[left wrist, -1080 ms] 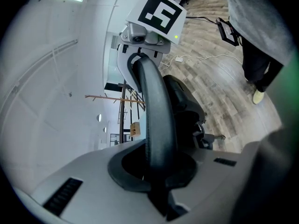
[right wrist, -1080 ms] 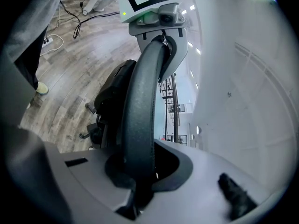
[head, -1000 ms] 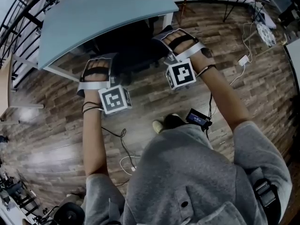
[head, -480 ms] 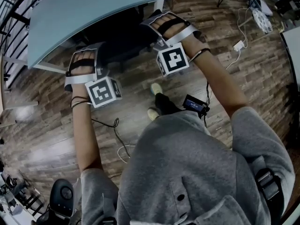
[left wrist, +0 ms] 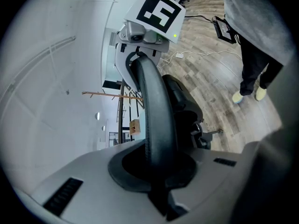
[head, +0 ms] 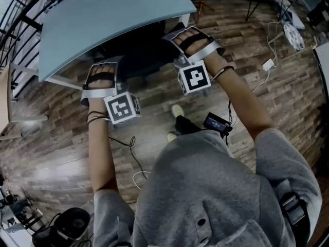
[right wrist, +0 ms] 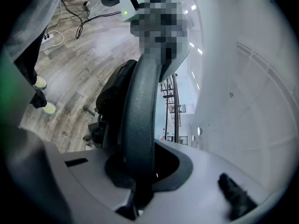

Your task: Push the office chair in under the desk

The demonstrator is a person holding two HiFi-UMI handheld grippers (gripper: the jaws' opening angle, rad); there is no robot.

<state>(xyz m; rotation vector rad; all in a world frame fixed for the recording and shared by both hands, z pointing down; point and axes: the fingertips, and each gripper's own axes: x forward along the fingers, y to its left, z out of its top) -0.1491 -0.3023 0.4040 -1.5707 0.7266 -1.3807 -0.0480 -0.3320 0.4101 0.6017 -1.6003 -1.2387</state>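
Note:
The black office chair [head: 139, 50] sits mostly beneath the light blue desk [head: 103, 14]; only its backrest and part of the seat show. My left gripper [head: 104, 68] is shut on the top edge of the backrest at the left, and my right gripper [head: 185, 37] is shut on the same edge at the right. In the left gripper view the padded backrest rim [left wrist: 156, 120] runs from my left gripper [left wrist: 156, 171] up to the right gripper [left wrist: 140, 36]. In the right gripper view the backrest rim [right wrist: 140, 120] fills my right gripper [right wrist: 140, 171].
The floor is dark wood planks with loose cables [head: 131, 158] and a white plug [head: 267, 65] at the right. The desk's white leg frame [head: 61, 80] stands at the left. The person's shoes [head: 177, 110] are just behind the chair. A black round object [head: 74, 223] lies at bottom left.
Both grippers keep their hold on the backrest. The person's feet have stepped towards the desk and the head view has swayed; the chair stays under the desk edge.

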